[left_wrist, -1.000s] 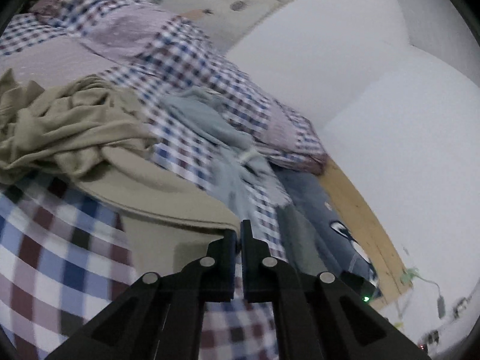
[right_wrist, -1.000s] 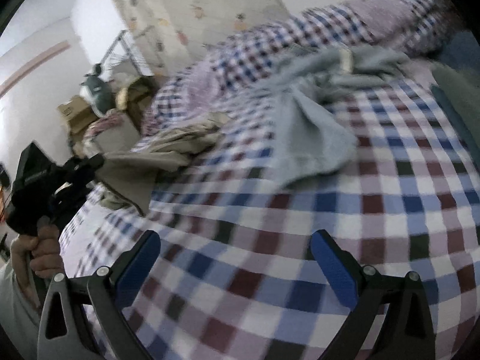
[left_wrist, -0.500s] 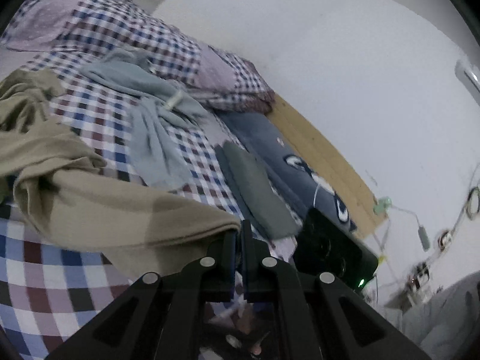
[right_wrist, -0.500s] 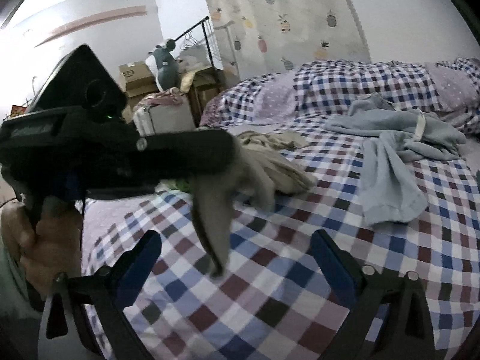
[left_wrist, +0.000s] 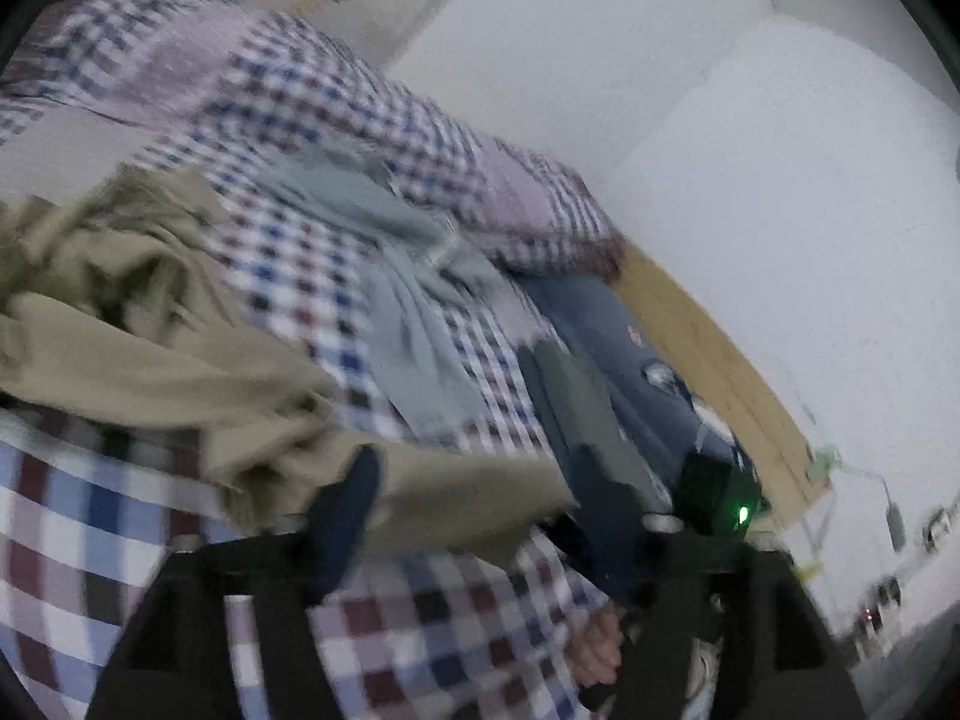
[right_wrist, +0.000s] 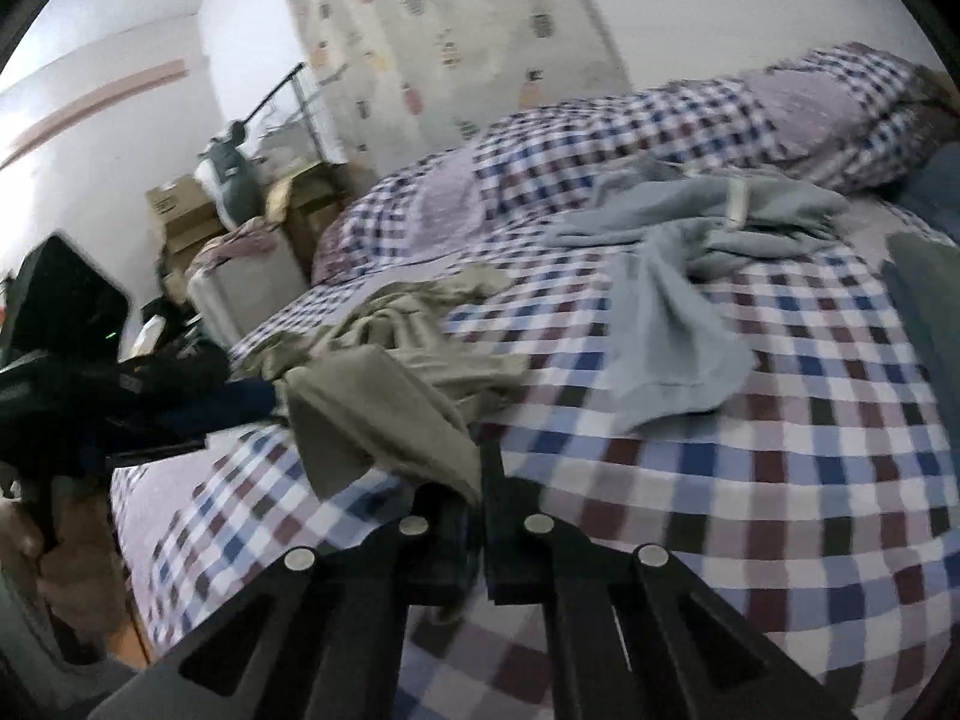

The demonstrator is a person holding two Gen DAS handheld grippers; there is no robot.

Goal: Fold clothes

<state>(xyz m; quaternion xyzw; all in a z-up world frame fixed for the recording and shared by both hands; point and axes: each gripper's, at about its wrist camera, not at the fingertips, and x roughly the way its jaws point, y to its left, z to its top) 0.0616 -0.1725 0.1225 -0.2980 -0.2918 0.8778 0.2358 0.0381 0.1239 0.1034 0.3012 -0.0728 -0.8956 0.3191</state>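
The bed's checked blue, maroon and white quilt (right_wrist: 750, 480) carries the crumpled khaki cotton garment (right_wrist: 384, 414), its length running away from me toward the pillows. My right claw (right_wrist: 477, 480) has just closed and pinches its near corner. My left claw (left_wrist: 480, 498) has just spread open, the khaki hem lying loose between its fingers, no pad pressing.

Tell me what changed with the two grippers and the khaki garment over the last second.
The left gripper has just opened, letting go of the khaki garment; the right gripper has just closed on its near edge. The grey-blue garment stayed put on the checked bed cover.
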